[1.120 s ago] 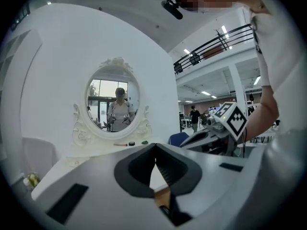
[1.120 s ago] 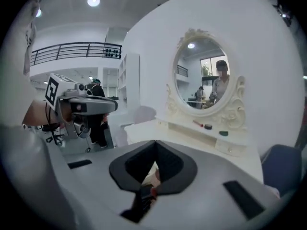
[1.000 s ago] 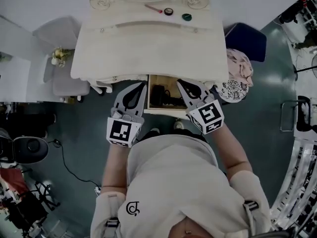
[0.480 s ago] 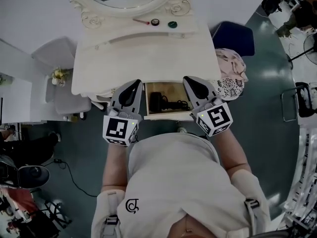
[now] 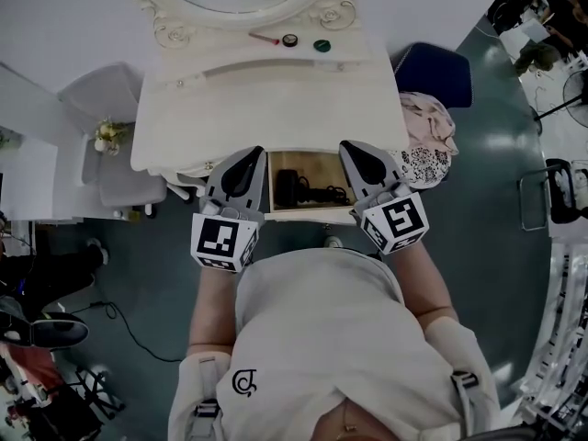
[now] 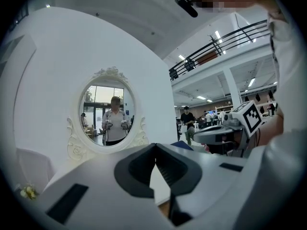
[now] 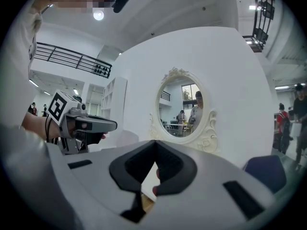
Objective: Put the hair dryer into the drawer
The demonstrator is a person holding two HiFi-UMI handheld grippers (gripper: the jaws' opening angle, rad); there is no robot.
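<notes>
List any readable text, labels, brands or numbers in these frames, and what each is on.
No readable words or numbers in any view.
Shirt: small round emblem, a logo mark, no legible letters.
Left gripper: black-and-white square marker on its cube, a pattern, not text.
Right gripper: same kind of marker, not text.

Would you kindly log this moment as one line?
hair dryer: in open drawer | left gripper: shut, empty | right gripper: shut, empty
</notes>
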